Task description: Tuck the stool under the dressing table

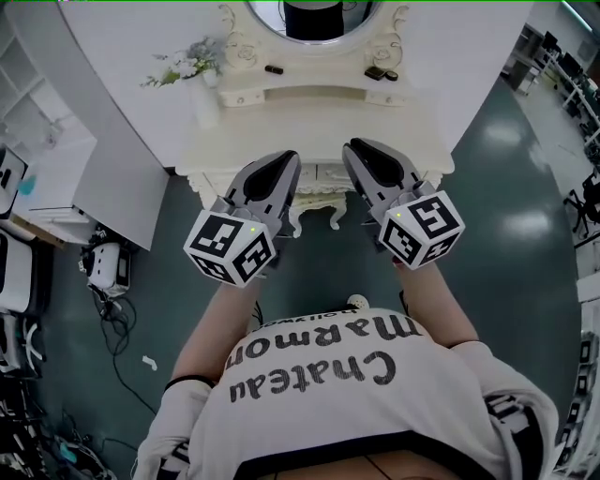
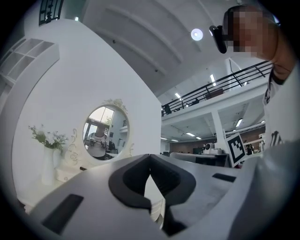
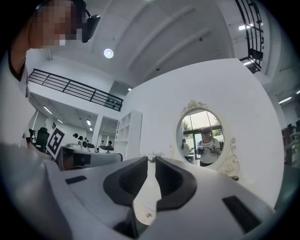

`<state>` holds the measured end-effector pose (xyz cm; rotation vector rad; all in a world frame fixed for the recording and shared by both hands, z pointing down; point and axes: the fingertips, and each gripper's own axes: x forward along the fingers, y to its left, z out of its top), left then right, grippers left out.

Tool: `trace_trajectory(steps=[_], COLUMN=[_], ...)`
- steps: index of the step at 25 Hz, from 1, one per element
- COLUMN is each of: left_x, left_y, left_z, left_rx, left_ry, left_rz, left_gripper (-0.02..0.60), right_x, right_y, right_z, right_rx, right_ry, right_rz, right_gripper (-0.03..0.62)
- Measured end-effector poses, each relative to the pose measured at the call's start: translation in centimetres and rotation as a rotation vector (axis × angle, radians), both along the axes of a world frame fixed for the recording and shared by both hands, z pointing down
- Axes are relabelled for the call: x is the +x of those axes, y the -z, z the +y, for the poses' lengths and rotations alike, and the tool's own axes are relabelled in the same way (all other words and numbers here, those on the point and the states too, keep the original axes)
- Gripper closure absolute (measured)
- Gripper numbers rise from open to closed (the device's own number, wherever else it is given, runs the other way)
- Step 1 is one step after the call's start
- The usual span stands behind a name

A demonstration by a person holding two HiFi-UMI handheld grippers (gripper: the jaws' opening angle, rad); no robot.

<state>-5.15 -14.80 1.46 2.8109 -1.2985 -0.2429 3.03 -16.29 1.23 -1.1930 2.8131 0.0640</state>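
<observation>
Dark green floor [image 1: 506, 244], glossy, with cables [image 1: 112, 319] and a white device [image 1: 108, 267] at left by a white shelf unit [image 1: 37, 159]. White dressing table [image 1: 309, 127] against a white wall panel, its oval mirror [image 1: 314, 19] at the back. Person stands facing it, arms out. Stool [image 1: 317, 202] sits under the table's front edge, between its legs. Only the stool's near rim and two curved legs show. What shows runs left-right along the table front; which way it faces, can't tell. Both grippers are in front of that edge in the head view and hide part of the stool. Left gripper [image 1: 286, 157] has its jaws pressed together, empty. Right gripper [image 1: 356, 148] has its jaws a narrow slit apart, nothing between. Both point toward the mirror and touch nothing. On the surface are a white vase [image 1: 204, 101] with flowers [image 1: 183, 64] at left and small dark items [image 1: 274, 68] on the raised shelf.
</observation>
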Motion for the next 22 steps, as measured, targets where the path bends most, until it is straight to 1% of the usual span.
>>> trace_trajectory(steps=[4, 12, 22], left_x=[-0.3, -0.3, -0.5], left_y=[0.2, 0.1, -0.3], left_z=[0.2, 0.7, 1.0], left_rx=[0.001, 0.009, -0.011], left_ry=[0.012, 0.038, 0.052], left_rz=[0.029, 0.022, 0.017], left_gripper=[0.558, 0.558, 0.558], right_x=[0.5, 1.4, 1.4], right_y=[-0.3, -1.2, -1.7], right_z=[0.5, 0.6, 0.8], right_rx=[-0.005, -0.036, -0.069], right_ry=[-0.018, -0.039, -0.046], right_rz=[0.009, 0.013, 0.031], right_gripper=[0.530, 0.530, 0.530])
